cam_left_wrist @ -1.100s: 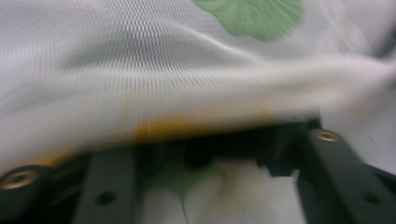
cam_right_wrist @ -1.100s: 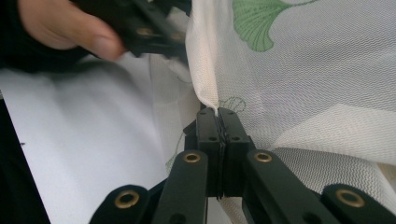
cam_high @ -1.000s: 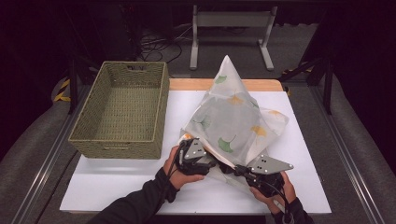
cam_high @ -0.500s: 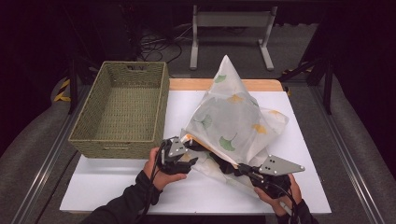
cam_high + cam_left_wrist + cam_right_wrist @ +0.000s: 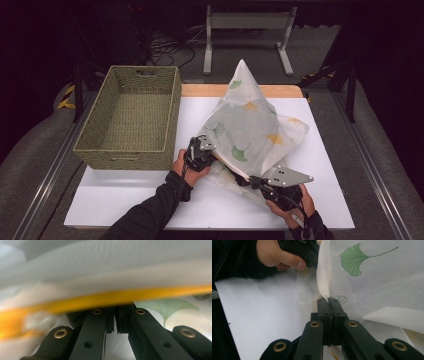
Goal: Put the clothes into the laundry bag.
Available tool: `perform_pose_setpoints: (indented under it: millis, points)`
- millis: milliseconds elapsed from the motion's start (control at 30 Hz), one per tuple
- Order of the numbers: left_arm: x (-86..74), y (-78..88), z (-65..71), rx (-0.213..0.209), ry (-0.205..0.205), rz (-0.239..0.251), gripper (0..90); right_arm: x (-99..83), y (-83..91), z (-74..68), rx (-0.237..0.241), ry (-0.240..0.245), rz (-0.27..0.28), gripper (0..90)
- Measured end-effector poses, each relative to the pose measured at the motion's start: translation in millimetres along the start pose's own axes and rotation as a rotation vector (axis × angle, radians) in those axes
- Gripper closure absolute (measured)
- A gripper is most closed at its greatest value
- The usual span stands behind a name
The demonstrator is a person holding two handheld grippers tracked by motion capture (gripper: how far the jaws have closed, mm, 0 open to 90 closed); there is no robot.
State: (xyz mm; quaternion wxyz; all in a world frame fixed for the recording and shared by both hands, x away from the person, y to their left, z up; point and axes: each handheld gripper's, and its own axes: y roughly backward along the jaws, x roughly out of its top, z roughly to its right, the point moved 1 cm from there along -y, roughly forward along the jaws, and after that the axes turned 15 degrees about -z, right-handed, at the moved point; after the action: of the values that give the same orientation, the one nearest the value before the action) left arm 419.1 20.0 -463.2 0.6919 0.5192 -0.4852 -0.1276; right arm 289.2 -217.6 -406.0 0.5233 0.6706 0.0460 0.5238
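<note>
A sheer mesh laundry bag [image 5: 250, 127] printed with ginkgo leaves stands peaked at centre frame on the white table [image 5: 125, 197], right of a woven basket [image 5: 131, 120]. The left gripper [image 5: 207, 155], lower centre, has just closed its jaws on the bag's orange-trimmed edge [image 5: 105, 300]; the right gripper [image 5: 250, 181], lower right, stays clamped on the hem. With both corners pinched, folding can likely begin. No writing is legible.

the wicker basket [image 5: 131, 120] sits on the left of the table [image 5: 125, 200], the mesh cloth [image 5: 250, 125] heaped just right of it. the left gripper [image 5: 206, 150] meets the cloth's near-left edge, the right gripper [image 5: 248, 180] its near edge.
</note>
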Motion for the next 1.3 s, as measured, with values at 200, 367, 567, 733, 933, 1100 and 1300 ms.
perform_pose_setpoints:
  millis: [200, 367, 567, 733, 933, 1100, 1300]
  points:
    - [9.6, 5.0, 10.9, -0.032, -0.024, 0.051, 87.3, 3.4, -7.5, -0.1, -0.001, 0.003, -0.01, 89.3]
    - [21.5, 3.0, 12.9, -0.155, 0.0, 0.196, 87.6, 6.3, -12.4, -4.9, 0.02, 0.02, -0.026, 89.3]
    - [24.6, -4.1, 16.4, -0.135, -0.017, 0.174, 86.7, 1.7, -14.5, -1.6, -0.001, 0.014, -0.052, 89.3]
    - [8.0, 9.5, 13.1, -0.128, -0.083, 0.128, 77.0, -2.3, -12.2, 1.6, -0.035, 0.01, -0.058, 89.3]
    - [-26.3, 53.7, 18.5, -0.069, -0.199, 0.133, 61.8, -2.9, 2.7, 5.4, -0.046, -0.008, -0.019, 89.4]
    - [-42.6, 89.1, 13.9, 0.027, -0.172, 0.173, 41.9, -7.9, 17.6, 8.6, -0.047, -0.036, 0.016, 89.4]
    - [-40.9, 81.8, 7.0, 0.16, -0.16, 0.094, 29.0, -12.1, 32.7, 12.7, -0.054, -0.065, 0.052, 89.5]
